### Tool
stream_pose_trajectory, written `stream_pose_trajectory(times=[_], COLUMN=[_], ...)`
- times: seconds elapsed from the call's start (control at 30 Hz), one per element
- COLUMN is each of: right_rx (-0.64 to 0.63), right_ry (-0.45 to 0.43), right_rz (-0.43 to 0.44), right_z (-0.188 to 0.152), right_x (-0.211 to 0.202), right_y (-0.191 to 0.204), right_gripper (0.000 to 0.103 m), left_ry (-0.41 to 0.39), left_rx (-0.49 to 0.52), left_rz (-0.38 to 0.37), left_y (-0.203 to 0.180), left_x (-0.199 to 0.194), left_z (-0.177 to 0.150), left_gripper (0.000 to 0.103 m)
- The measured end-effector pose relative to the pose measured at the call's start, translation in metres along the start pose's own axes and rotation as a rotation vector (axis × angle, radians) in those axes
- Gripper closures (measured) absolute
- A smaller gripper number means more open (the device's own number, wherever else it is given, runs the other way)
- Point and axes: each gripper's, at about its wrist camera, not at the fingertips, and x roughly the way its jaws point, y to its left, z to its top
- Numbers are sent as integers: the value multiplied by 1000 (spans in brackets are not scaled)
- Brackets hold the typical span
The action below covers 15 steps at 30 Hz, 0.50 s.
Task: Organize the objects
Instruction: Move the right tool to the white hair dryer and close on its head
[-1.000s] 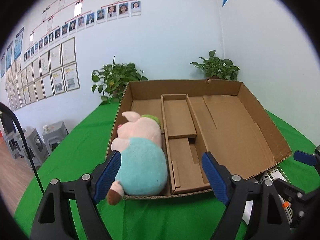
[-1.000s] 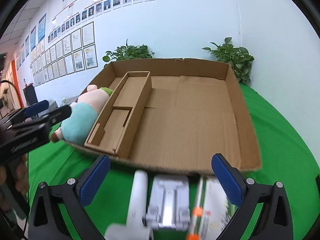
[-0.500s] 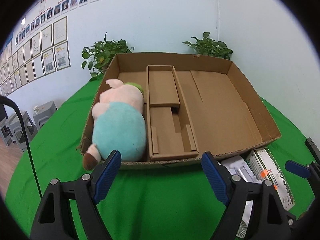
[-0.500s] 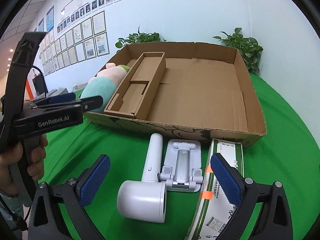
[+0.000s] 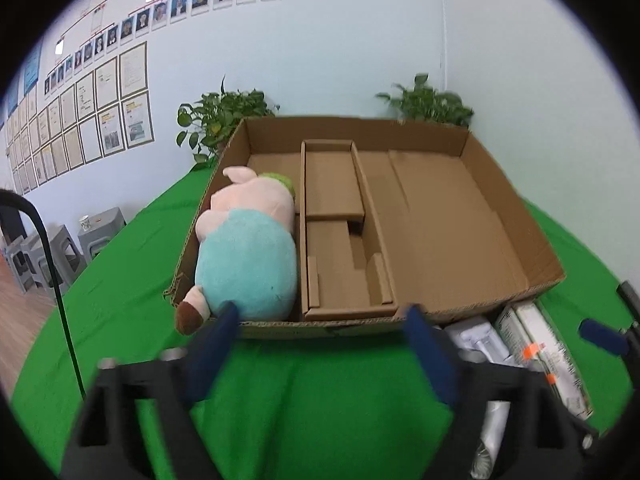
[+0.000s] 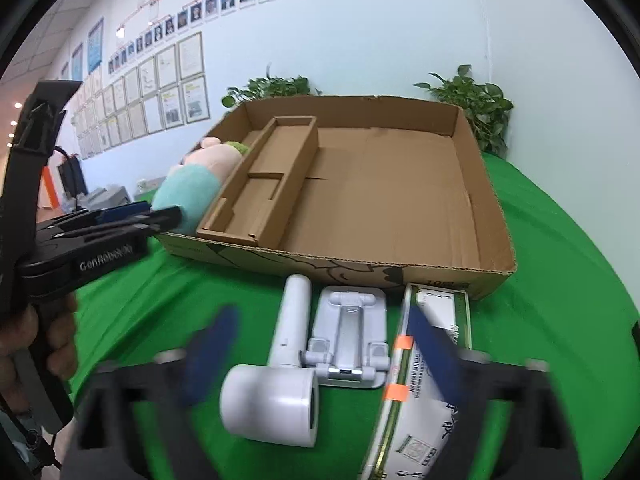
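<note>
Left wrist view gives me the cardboard box (image 5: 472, 216) on the green table (image 5: 312, 400). Its left compartment holds the plush pig (image 5: 250, 252), lying lengthwise with one foot poking over the near wall. A narrow cardboard insert (image 5: 340, 232) sits just beside the pig; I see nothing in the wide right section. My left gripper (image 5: 320, 354) hangs in front of the box, jaws wide, holding nothing. On the right wrist view, my right gripper (image 6: 324, 356) is spread wide above the white hair dryer (image 6: 280, 368), phone stand (image 6: 348, 336) and flat carton (image 6: 428, 380), all outside the box against its near wall.
</note>
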Motion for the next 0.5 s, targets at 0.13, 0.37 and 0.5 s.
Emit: stream_pose_trajectory(times=[0.13, 0.37, 0.5], right_rx=[-26, -70, -90], right_ry=[-15, 8, 69], right_rz=[42, 108, 142], right_z=[-3, -14, -29], right_x=[-5, -9, -3], right_y=[6, 22, 32], right_gripper=[1, 1, 1], left_ry=[39, 178, 289], left_rx=[-15, -71, -122], left_rz=[-63, -235, -341], left_y=[1, 2, -1], left_x=[3, 19, 35], left_z=[2, -6, -17], left_gripper=[16, 16, 16])
